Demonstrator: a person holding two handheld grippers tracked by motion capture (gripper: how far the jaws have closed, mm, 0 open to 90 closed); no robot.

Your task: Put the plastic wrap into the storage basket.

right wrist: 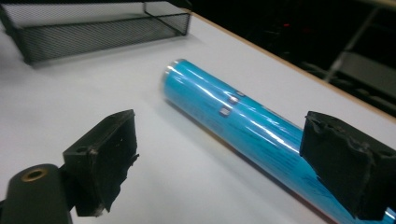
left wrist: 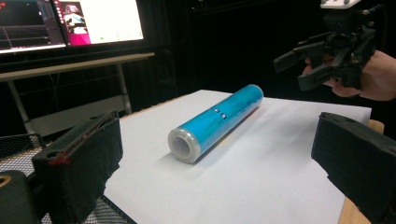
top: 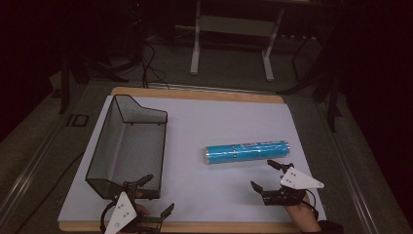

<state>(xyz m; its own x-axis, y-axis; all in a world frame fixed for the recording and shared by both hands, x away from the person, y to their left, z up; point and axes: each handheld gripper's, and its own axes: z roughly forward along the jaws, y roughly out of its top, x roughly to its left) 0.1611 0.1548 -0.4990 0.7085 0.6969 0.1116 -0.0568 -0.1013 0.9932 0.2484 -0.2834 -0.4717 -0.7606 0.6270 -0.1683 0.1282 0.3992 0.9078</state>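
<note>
Blue roll lies on its side on the white sheet, right of the mesh tray and apart from it. My right gripper hovers just beside the roll's near side, jaws spread wide, holding nothing. My left gripper sits at the tray's near corner, jaws likewise apart and empty.
</note>
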